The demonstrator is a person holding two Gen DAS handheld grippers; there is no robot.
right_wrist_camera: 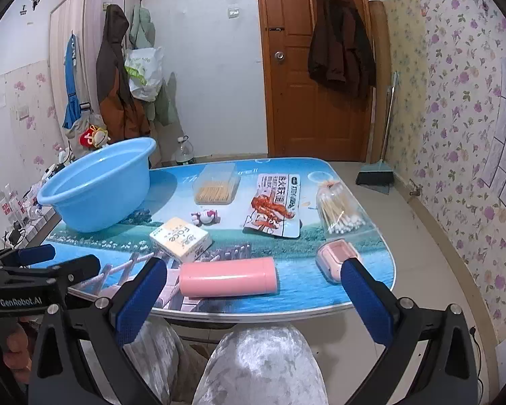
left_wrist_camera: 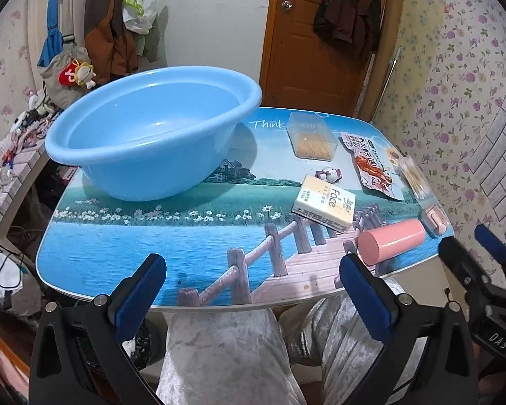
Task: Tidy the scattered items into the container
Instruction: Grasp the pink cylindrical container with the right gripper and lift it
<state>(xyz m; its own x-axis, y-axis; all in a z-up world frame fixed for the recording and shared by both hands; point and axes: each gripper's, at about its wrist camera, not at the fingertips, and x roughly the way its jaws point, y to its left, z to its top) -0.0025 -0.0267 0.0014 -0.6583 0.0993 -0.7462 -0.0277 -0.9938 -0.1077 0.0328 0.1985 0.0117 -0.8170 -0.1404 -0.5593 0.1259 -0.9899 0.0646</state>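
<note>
Scattered items cover the right half of the table [right_wrist_camera: 84, 249], and none is in the container yet. Nearest the front edge lies a pink cylinder [right_wrist_camera: 227, 276] on its side, with a small pink case [right_wrist_camera: 334, 260] just to its right. Behind the cylinder sits a tissue pack [right_wrist_camera: 180, 239], and beyond that a little toy figure [right_wrist_camera: 205, 217]. Farther back are a clear box of toothpicks [right_wrist_camera: 216, 187], a flat snack packet [right_wrist_camera: 275, 211] and a clear bag of cotton swabs [right_wrist_camera: 340, 209] near the right edge.

The container, a blue basin [left_wrist_camera: 151, 135], stands on the left rear part of the table, well apart from the items, and its inside looks bare.

Both tools hang at the near edge of the table, over the person's knees. The left gripper [left_wrist_camera: 253, 293] has its jaws spread wide with nothing between them, and so does the right gripper [right_wrist_camera: 253, 293], which faces the pink cylinder.

By my reading the job is at its very start: all seven items remain to be moved, and the cylinder looks the handiest first pick for the right gripper.
</note>
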